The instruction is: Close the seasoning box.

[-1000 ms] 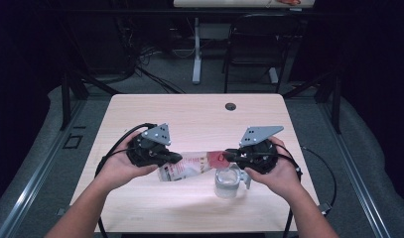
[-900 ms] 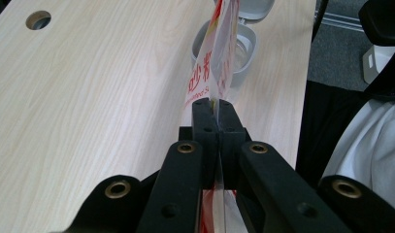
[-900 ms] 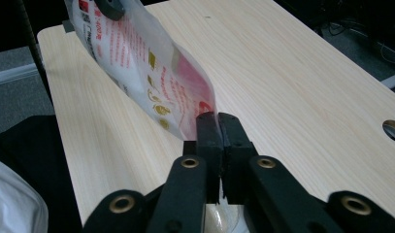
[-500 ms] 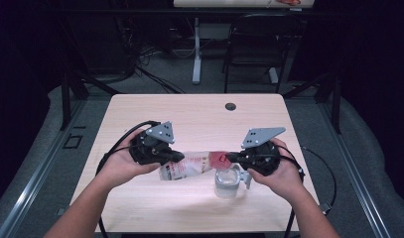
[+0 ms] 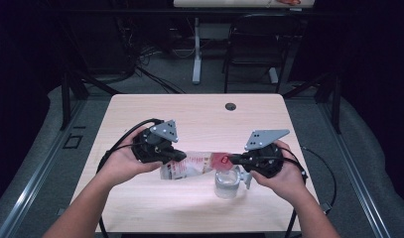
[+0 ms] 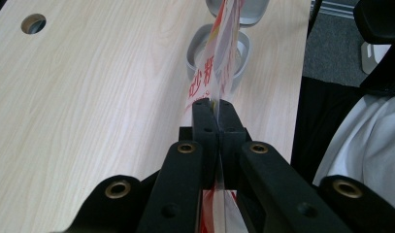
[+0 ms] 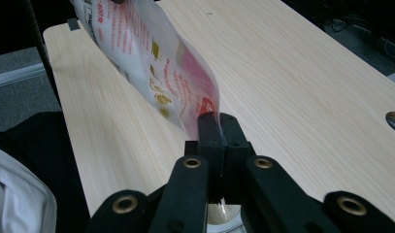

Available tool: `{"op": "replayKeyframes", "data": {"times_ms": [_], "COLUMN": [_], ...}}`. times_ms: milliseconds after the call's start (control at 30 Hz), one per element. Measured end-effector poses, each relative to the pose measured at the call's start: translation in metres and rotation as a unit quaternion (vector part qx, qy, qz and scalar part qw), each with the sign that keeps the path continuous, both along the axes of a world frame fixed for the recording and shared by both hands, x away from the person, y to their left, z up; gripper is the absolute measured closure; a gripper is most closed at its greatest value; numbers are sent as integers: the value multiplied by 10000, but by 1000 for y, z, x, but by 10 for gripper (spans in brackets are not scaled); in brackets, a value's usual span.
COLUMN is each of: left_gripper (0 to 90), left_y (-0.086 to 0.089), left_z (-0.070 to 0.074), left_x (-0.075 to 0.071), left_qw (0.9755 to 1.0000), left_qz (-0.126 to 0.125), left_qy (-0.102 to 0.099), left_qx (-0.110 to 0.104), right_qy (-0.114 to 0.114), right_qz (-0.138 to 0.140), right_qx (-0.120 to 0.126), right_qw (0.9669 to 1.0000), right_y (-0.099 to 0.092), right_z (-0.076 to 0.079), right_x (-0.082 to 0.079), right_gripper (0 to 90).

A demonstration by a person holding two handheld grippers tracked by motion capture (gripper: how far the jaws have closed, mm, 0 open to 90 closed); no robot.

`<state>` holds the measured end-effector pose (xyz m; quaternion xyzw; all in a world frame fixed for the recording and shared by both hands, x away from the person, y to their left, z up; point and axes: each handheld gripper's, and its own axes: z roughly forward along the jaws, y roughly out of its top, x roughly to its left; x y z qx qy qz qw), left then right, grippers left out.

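Clear plastic bag [image 5: 192,167] with red print hangs stretched between our two grippers, above the front middle of the table [image 5: 199,114].

Left gripper [image 5: 182,155] is clenched on the bag's left end. In the left gripper view the black jaws meet with the thin film [image 6: 215,73] pinched edge-on between them, and the bag runs away from the tips over the cup [image 6: 215,57].

Right gripper [image 5: 234,158] is clamped on the bag's right end, at the red patch. Its jaws have just been closing, with the film between them. In the right gripper view the jaws are pressed together on the bag's corner [image 7: 205,108] and the bag [image 7: 151,63] rises away from the tips, leaning up and to the left, red text and gold marks on it.

Clear cup [image 5: 226,181] stands on the table just under the bag's right end, beside our right hand [image 5: 284,176]. We cannot tell if the bag touches its rim.

Left hand [image 5: 121,163] wraps the left gripper's body, cable [image 5: 121,144] looping out to its left.

Small dark hole [image 5: 231,106] sits near the table's far edge, well apart from the bag.
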<state>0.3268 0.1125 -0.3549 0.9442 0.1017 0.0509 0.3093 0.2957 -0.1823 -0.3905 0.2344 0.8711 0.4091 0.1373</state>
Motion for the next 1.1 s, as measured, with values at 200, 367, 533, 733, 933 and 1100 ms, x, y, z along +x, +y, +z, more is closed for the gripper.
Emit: {"op": "replayKeyframes", "data": {"times_ms": [200,367,533,733,933,1100], "left_gripper": [899,899,900,899,900,900], "left_y": [-2,-1,0,1,1,0], "left_z": [1,1,0,-1,-1,-1], "left_x": [0,0,1,2,2,2], "left_qw": [10000,10000,10000,10000,10000,10000], "left_qz": [-4,-1,-20,-33,-37,-10], "left_qy": [-22,-5,18,25,20,-3], "left_qx": [47,40,33,5,-5,13], "right_qy": [-45,-65,-72,-90,-100,-155], "right_qz": [-37,-53,-59,-30,53,102], "right_qx": [-29,-2,9,11,-13,-97], "right_qw": [10000,10000,10000,10000,9999,9998], "right_y": [0,0,1,4,10,19], "right_z": [0,0,1,2,3,6], "right_x": [0,0,1,3,5,6], "right_gripper": [894,871,832,794,771,751]}}
